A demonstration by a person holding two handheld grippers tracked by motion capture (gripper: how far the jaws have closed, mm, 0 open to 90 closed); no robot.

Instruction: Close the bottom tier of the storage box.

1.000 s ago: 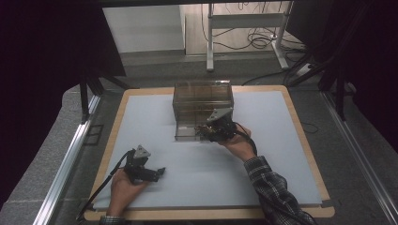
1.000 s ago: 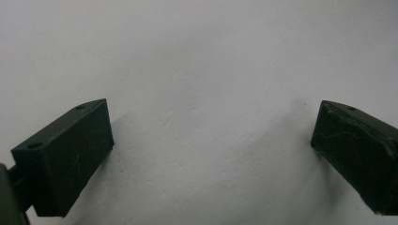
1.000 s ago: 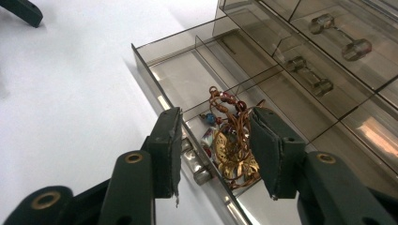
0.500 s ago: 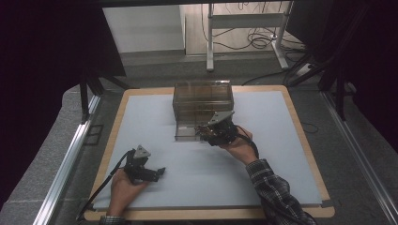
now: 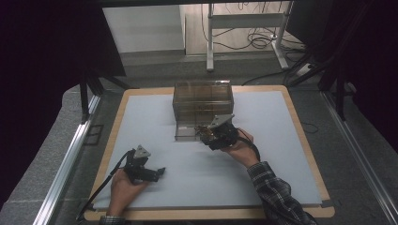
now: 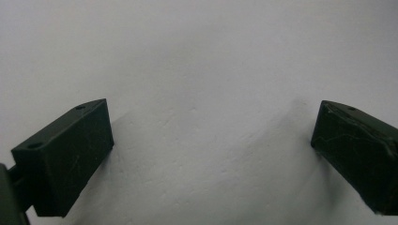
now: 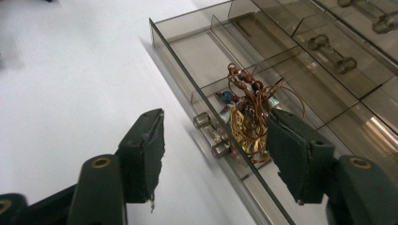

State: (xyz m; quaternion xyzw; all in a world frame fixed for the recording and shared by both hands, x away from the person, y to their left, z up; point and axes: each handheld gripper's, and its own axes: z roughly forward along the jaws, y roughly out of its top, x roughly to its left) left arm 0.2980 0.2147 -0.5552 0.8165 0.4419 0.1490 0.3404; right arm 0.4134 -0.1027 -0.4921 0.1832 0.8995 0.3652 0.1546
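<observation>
A smoky clear drawer box [image 5: 202, 101] stands at the back middle of the white mat [image 5: 263, 154]. Its lowest drawer [image 7: 187, 75] is pulled out toward me. In a front compartment lies a tangle of gold wire jewellery with dark red and blue beads [image 7: 248, 122], right behind the drawer's clear handle [image 7: 211, 136]. My right gripper [image 7: 216, 150] is open, with one jaw outside the drawer front and the other over the drawer beside the jewellery. From above, the right gripper [image 5: 209, 133] sits at the drawer's front right. The left gripper [image 5: 159, 172] rests open on the mat [image 6: 202, 61], with nothing between its jaws.
The box's upper drawers [image 7: 338, 51] are shut and have clear handles. A wooden board edge [image 5: 206, 213] frames the mat. Metal rails [image 5: 70, 159] run along the table's sides, and cables trail from both grippers.
The right gripper has edged slightly toward the near side at the drawer front. The left hand and its gripper have stayed put.
</observation>
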